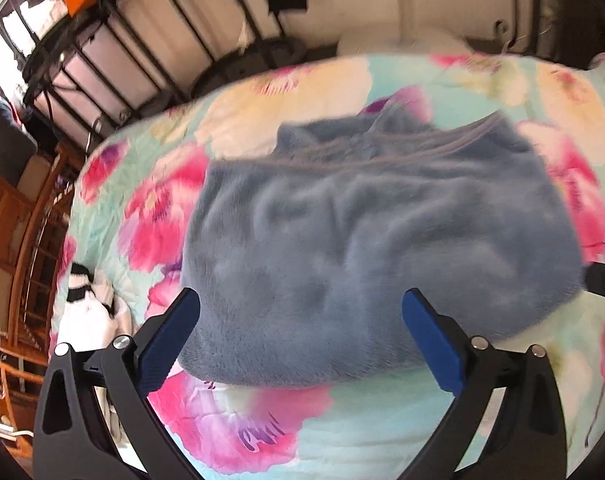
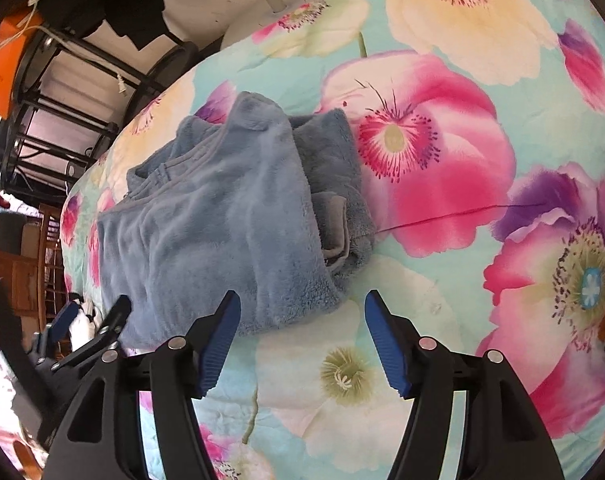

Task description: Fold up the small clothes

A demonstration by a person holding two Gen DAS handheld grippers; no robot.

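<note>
Both grippers, left and right, spread and empty; blue fleece garment partly folded near my bedspread's left edge; final fold pending.

One blue fleece garment, one floral quilt, one black-and-white garment, two grippers.

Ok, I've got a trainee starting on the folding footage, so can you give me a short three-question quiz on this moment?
1. True or false: the right tool is clamped on the blue fleece garment.
2. The bed cover shows: A stripes, B flowers, C checks?
3. What colour are the tool pads?

Key: 1 false, both tools stand open and hold nothing; 2 B; 3 blue.
</note>
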